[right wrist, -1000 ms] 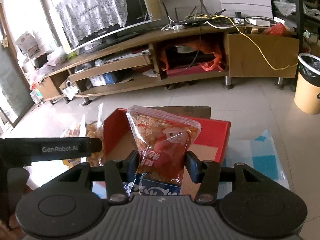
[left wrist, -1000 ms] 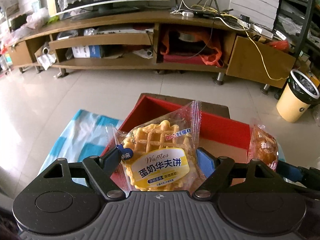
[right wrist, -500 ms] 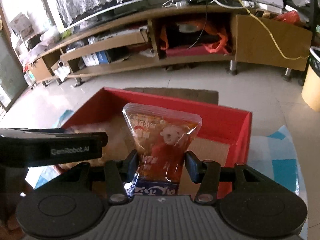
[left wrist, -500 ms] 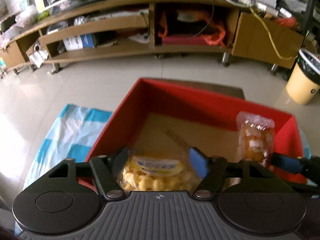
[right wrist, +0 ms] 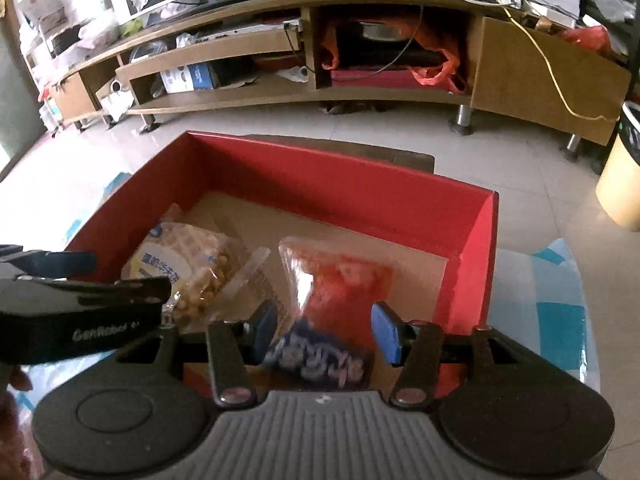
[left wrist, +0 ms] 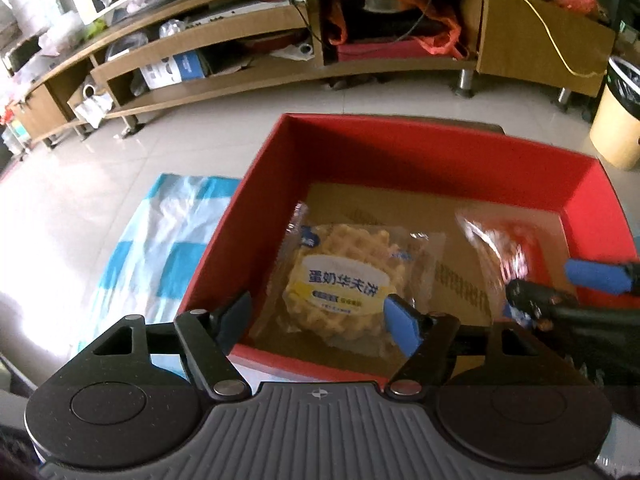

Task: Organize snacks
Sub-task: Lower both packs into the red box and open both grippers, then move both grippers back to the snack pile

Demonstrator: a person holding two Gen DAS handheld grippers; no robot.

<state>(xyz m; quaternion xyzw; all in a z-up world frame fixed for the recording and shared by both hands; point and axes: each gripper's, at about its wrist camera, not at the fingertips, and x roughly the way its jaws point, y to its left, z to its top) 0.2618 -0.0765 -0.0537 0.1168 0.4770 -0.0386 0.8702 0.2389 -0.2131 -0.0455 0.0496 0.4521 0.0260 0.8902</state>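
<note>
the left tongs (left wrist: 320, 312) hang over the near wall of the open red cardboard box (left wrist: 440, 152), their jaws opening, the pads clear of the clear-wrapped yellow waffle packet (left wrist: 340, 276) that lies flat on the brown floor of the box, in its near left part. the right tongs (right wrist: 324, 332) reach over the same near wall further right, jaws opening too; the red and blue crinkly snack bag (right wrist: 340, 292) stands between the pads, blurred, and i cannot tell whether they pinch it. its lower end is down inside the box, right of the waffle packet. a blue and white checked cloth (left wrist: 152, 248) lies left of the box. beyond the box are pale floor tiles and a long wooden tv cabinet (left wrist: 280, 40), and a cream bin (left wrist: 616, 120) to its right.
</note>
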